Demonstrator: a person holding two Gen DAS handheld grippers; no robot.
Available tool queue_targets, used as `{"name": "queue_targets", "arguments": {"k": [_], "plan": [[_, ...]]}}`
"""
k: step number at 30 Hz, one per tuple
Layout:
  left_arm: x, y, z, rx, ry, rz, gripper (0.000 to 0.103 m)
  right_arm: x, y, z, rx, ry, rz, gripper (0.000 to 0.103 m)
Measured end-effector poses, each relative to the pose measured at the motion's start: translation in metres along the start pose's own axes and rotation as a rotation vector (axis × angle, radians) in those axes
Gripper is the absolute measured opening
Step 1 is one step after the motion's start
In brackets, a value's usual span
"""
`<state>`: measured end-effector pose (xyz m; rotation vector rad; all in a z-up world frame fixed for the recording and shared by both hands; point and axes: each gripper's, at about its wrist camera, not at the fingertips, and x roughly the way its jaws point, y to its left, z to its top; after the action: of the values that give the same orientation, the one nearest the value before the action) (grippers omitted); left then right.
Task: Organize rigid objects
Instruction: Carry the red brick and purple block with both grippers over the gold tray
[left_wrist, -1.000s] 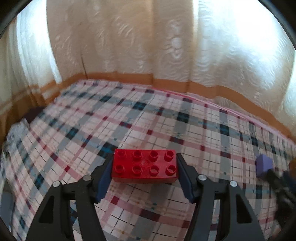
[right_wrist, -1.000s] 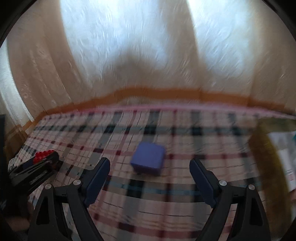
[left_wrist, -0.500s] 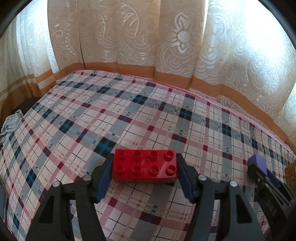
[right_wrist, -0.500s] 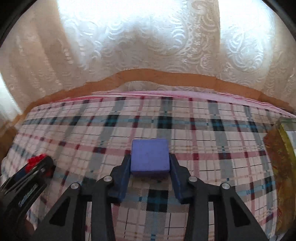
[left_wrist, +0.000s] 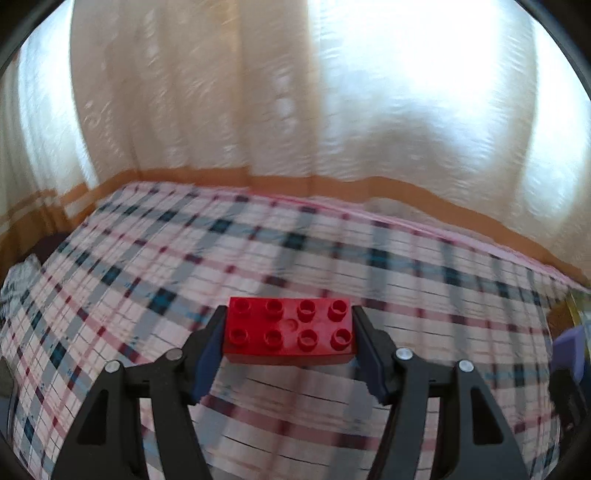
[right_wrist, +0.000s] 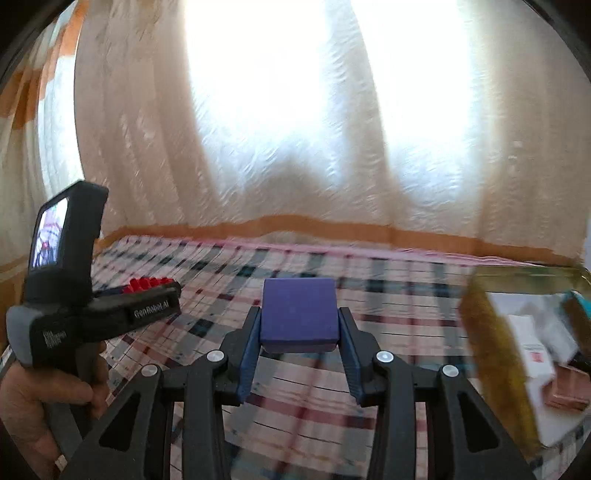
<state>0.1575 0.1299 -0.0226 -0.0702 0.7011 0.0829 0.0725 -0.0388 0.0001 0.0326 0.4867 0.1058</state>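
One red eight-stud brick (left_wrist: 290, 330) and one purple block (right_wrist: 298, 314) are counted, plus two tools, left (left_wrist: 290, 354) and right (right_wrist: 298, 354), and one yellowish tray (right_wrist: 491, 343).

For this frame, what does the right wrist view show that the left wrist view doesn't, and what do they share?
Only the right wrist view shows the person's hand gripping the left tool, that tool's small screen, and the contents of the yellowish bin at the right. Only the left wrist view shows the red brick from above, all eight studs, clamped in the left claw. Both show the plaid cloth, the curtain, the brick, and the purple block held in the right claw, though in the left view the block is only a sliver at the right edge.
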Motion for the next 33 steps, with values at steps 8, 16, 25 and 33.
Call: {"name": "queue_targets", "arguments": {"k": [8, 16, 25, 33], "plan": [[-0.027, -0.026, -0.010, 0.004, -0.116, -0.051, 0.064, -0.028, -0.024, -0.007, 0.009, -0.074, -0.051, 0.043], [-0.046, -0.038, -0.019, 0.029, -0.186, -0.010, 0.064, -0.046, -0.039, -0.011, -0.025, -0.092, -0.076, 0.043], [-0.068, -0.045, -0.036, 0.035, -0.217, 0.015, 0.064, -0.053, -0.045, -0.014, -0.050, -0.102, -0.081, 0.043], [-0.081, -0.055, -0.049, 0.033, -0.219, 0.016, 0.064, -0.067, -0.051, -0.020, -0.095, -0.125, -0.095, 0.043]]}}
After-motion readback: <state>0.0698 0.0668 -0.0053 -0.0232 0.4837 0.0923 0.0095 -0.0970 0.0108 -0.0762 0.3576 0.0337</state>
